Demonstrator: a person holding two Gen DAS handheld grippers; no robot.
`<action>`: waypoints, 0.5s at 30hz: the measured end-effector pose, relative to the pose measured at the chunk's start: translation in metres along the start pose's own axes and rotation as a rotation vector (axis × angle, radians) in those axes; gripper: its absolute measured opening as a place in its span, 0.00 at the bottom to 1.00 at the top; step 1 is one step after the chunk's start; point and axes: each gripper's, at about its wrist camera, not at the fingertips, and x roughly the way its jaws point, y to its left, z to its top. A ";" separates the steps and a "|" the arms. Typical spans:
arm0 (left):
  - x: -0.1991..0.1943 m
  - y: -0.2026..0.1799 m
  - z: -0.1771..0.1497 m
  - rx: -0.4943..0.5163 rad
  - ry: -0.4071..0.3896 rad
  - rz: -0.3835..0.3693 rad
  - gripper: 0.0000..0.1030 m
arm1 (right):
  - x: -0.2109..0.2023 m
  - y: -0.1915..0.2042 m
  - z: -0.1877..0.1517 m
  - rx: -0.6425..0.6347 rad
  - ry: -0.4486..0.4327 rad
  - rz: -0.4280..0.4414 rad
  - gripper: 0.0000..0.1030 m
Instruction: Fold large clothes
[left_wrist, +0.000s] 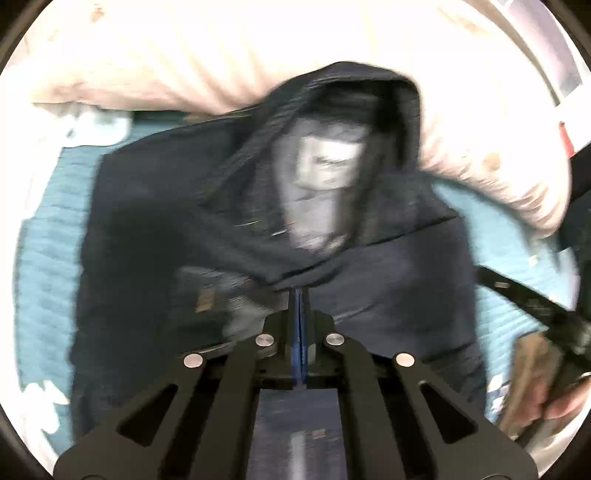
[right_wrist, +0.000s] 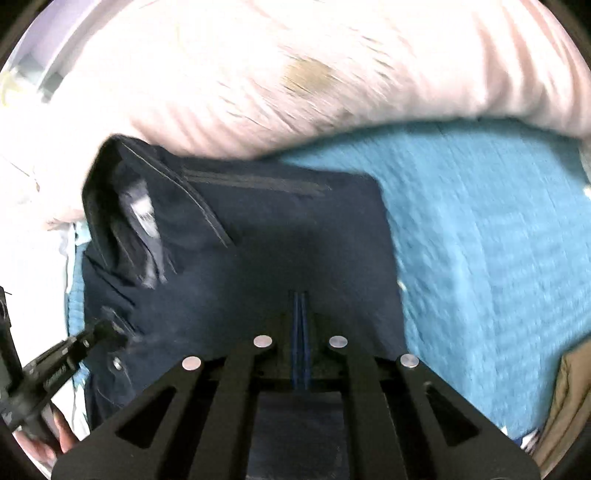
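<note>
Folding under way: dark hooded garment (left_wrist: 388, 295) lies on the bed's teal cover (right_wrist: 480, 258), hood by the pillow (right_wrist: 295, 74).
We hold left hand-held gripper (left_wrist: 300, 295) and right hand-held gripper (right_wrist: 300, 299) pinched together at the cloth; whether fabric is caught we cannot tell; next we judge the near edge must travel toward the hood.

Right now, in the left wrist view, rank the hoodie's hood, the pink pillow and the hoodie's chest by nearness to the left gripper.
1. Hoodie's chest, right at the left gripper tips.
2. Hood, beyond, centre.
3. Pink pillow, farthest, across the top.
</note>
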 end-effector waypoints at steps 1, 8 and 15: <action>0.008 -0.005 0.004 -0.009 0.016 -0.015 0.02 | 0.007 0.006 0.006 -0.006 -0.003 0.016 0.02; 0.074 -0.026 0.002 0.010 0.087 0.014 0.02 | 0.066 -0.021 0.025 0.009 0.075 -0.009 0.00; 0.060 0.003 0.018 0.001 0.066 -0.011 0.03 | 0.061 -0.064 0.033 0.034 0.063 -0.123 0.00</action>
